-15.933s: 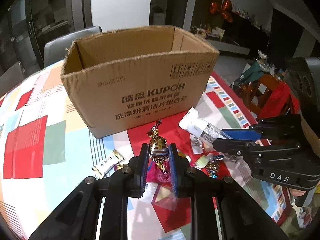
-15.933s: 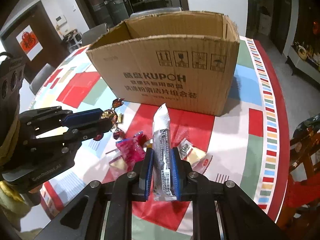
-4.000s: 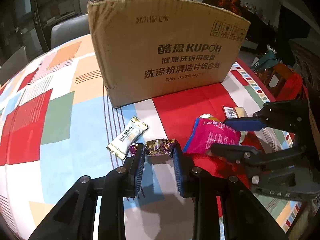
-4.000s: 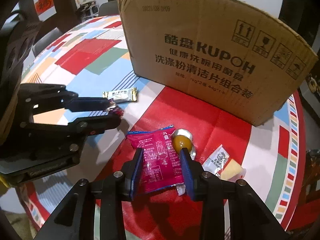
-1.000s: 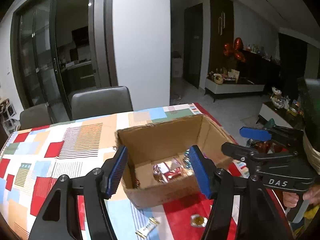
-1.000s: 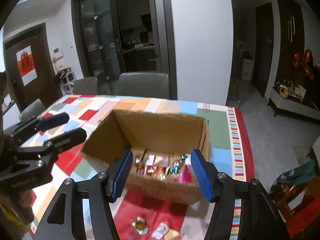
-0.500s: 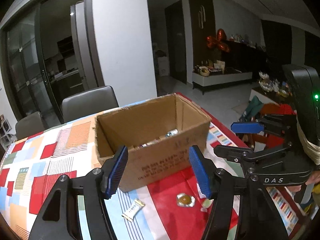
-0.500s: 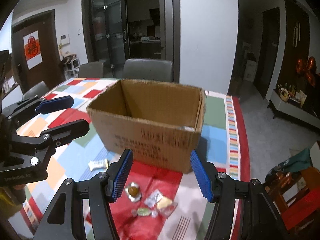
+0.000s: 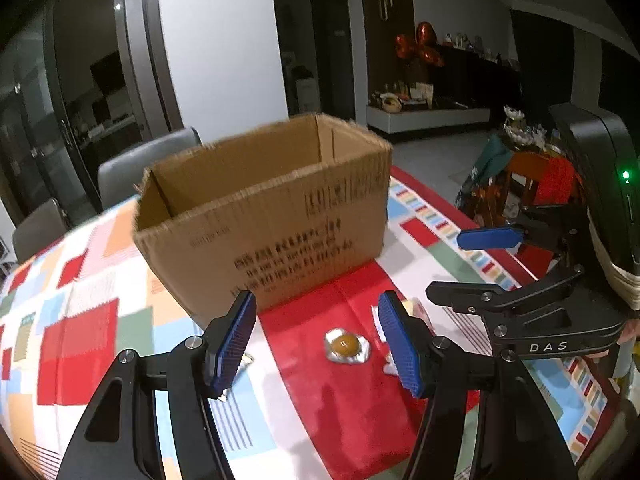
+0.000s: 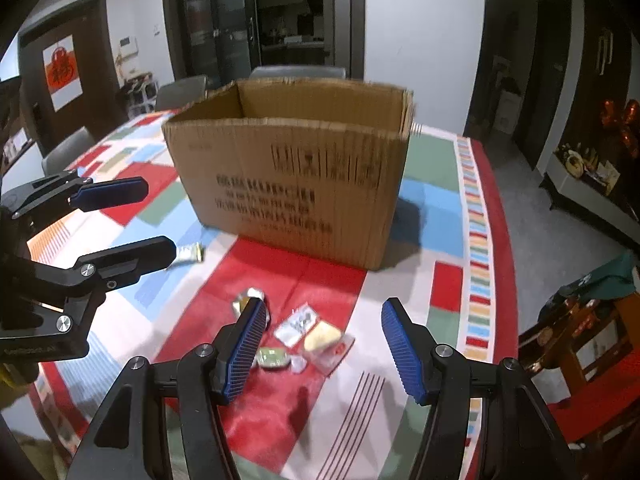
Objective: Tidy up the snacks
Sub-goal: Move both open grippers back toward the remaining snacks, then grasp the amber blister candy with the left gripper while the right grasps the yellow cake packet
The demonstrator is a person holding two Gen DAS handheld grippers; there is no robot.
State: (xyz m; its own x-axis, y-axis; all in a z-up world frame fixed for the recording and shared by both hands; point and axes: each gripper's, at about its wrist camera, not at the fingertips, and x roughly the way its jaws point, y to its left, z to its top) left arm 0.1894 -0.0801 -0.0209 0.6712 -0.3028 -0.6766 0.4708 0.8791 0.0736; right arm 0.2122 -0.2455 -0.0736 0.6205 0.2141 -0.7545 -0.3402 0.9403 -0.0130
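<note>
Both grippers are sinking from above the cardboard box [image 9: 264, 216] toward the patchwork tablecloth [image 10: 436, 208], so the box interior seen a second ago is dropping out of sight and the loose snacks at lower centre are growing nearer. Left gripper [image 9: 316, 340] is standing with its blue pads wide apart and nothing between them; right gripper [image 10: 320, 350] is likewise spread wide and empty. Foil-cupped amber candy [image 9: 346, 346] is lying on the red patch at lower centre of the left view, between the pads but well beyond them. These pieces are looking light, crinkly and slippery, so pinching across the middle of a wrapper is probably suiting better than catching a loose edge. Right view is showing what the left mostly hides: a green candy [image 10: 273, 358], a pale yellow packet [image 10: 322, 337] and a clear sachet [image 10: 297, 325] clustered together, plus a white wrapped bar [image 10: 190, 253] at middle left.
</note>
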